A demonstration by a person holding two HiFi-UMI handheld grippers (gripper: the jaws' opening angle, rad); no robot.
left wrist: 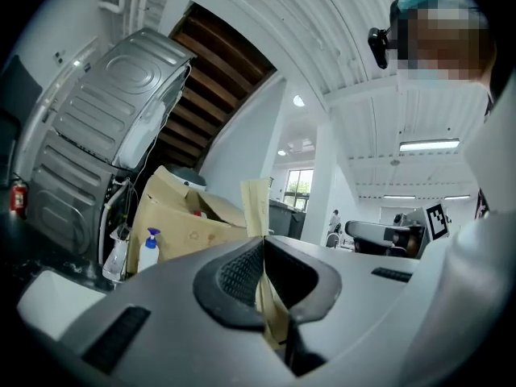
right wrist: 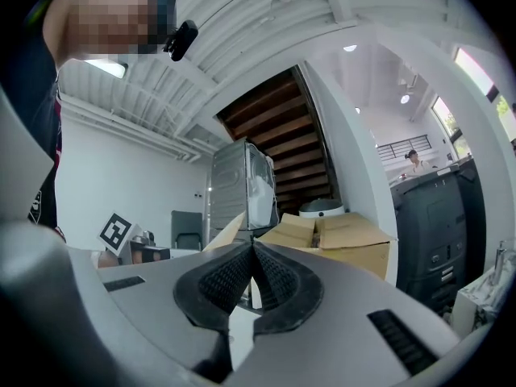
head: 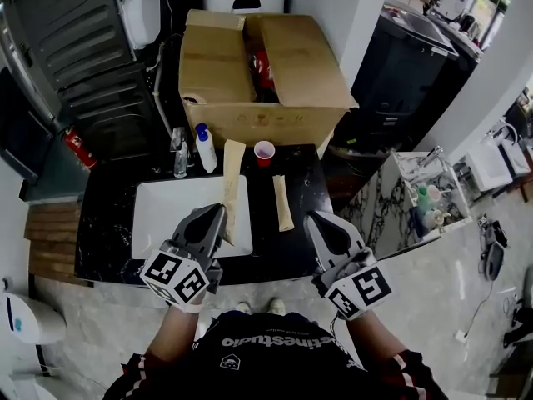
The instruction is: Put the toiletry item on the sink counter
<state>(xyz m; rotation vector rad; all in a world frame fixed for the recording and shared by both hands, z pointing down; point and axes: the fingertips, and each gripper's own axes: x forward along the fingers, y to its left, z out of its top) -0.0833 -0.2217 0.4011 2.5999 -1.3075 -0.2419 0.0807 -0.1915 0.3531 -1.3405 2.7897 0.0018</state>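
Note:
A long tan paper packet (head: 232, 182) reaches over the right side of the white sink basin (head: 162, 215), and my left gripper (head: 218, 217) is shut on its near end. In the left gripper view the tan packet (left wrist: 256, 204) sticks up from between the closed pads of that gripper (left wrist: 262, 247). A second tan packet (head: 283, 203) lies alone on the black counter (head: 104, 232), right of the basin. My right gripper (head: 320, 222) hovers at the counter's front right, near that second packet but apart from it. Its jaws (right wrist: 252, 250) are shut with nothing between them.
A large open cardboard box (head: 275, 82) stands behind the counter. A spray bottle (head: 180, 155), a white pump bottle (head: 205, 148) and a red cup (head: 264, 152) stand along the back edge. A marble-patterned stand (head: 416, 202) with small items is to the right.

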